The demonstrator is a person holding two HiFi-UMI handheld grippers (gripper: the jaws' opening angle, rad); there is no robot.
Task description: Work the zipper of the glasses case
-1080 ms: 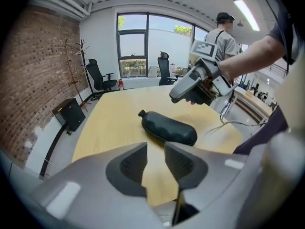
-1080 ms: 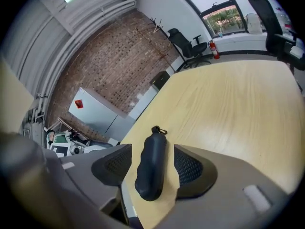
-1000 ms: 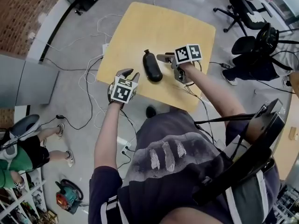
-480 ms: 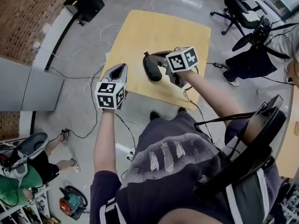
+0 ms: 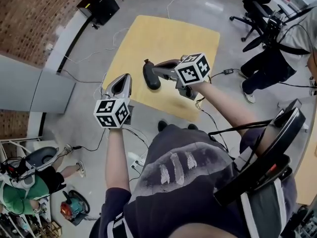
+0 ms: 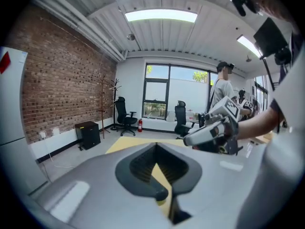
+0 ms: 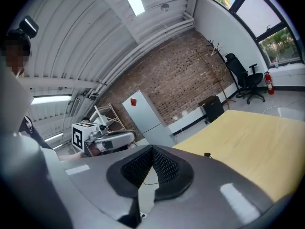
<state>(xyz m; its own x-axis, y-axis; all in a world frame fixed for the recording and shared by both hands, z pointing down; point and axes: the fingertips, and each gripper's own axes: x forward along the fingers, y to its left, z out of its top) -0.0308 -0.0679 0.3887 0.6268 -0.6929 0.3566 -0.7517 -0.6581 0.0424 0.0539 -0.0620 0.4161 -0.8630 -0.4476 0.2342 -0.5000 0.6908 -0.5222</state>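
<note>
The black glasses case (image 5: 150,77) lies on the yellow table (image 5: 163,33) near its front edge. Both grippers hang in the air above that edge. My right gripper (image 5: 154,66) points left, its tips over the case, and is shut on nothing (image 7: 152,150). Left of the case, my left gripper (image 5: 122,83) has just closed with nothing between its jaws (image 6: 156,149). Neither gripper view shows the case. The left gripper view shows the right gripper (image 6: 209,133), and the right gripper view shows the left gripper (image 7: 108,140).
Cables trail over the floor (image 5: 94,78) left of the table. A black cabinet (image 5: 101,5) stands by the brick wall. Office chairs (image 5: 257,4) and a standing person (image 5: 277,43) are at the right. Another person (image 5: 20,192) sits at the lower left.
Both grippers have risen from table height and their jaws have gone from open to shut, empty. The right gripper has swung over the case, which still lies on the table.
</note>
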